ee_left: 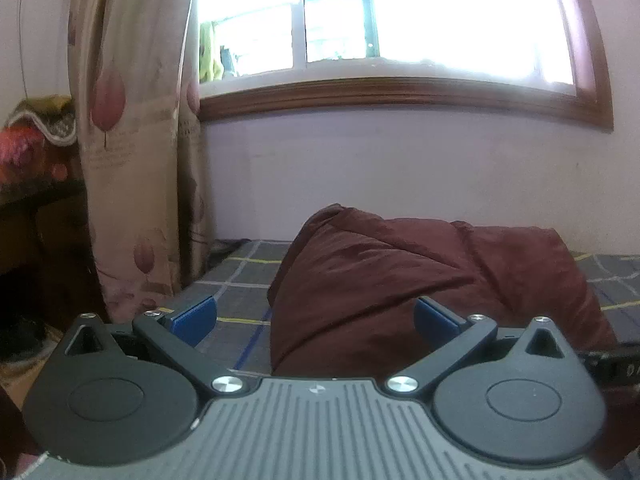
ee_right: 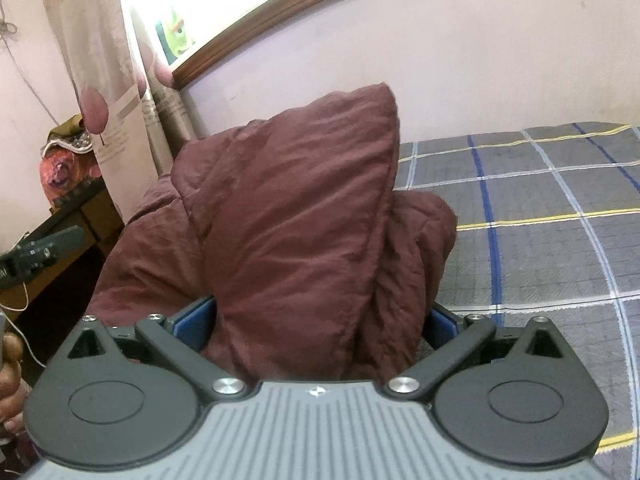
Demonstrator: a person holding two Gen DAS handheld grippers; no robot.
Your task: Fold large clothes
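A large maroon padded garment point(ee_left: 420, 280) lies bunched on the grey checked bed sheet point(ee_left: 236, 276). My left gripper point(ee_left: 316, 320) is open, its blue pads point(ee_left: 196, 318) spread wide, with the garment's near edge between and in front of them. In the right wrist view the same garment point(ee_right: 296, 216) rises in a tall fold. My right gripper point(ee_right: 320, 324) has its blue pads point(ee_right: 196, 320) spread wide on either side of a thick bundle of the fabric, which fills the gap; whether they press on it I cannot tell.
A patterned curtain point(ee_left: 132, 140) hangs at the left beside a window with a wooden sill point(ee_left: 400, 96). A dark table with cloth bundles point(ee_left: 36, 148) stands at far left. The checked sheet point(ee_right: 540, 216) stretches to the right. The other gripper's body point(ee_right: 36, 256) shows at left.
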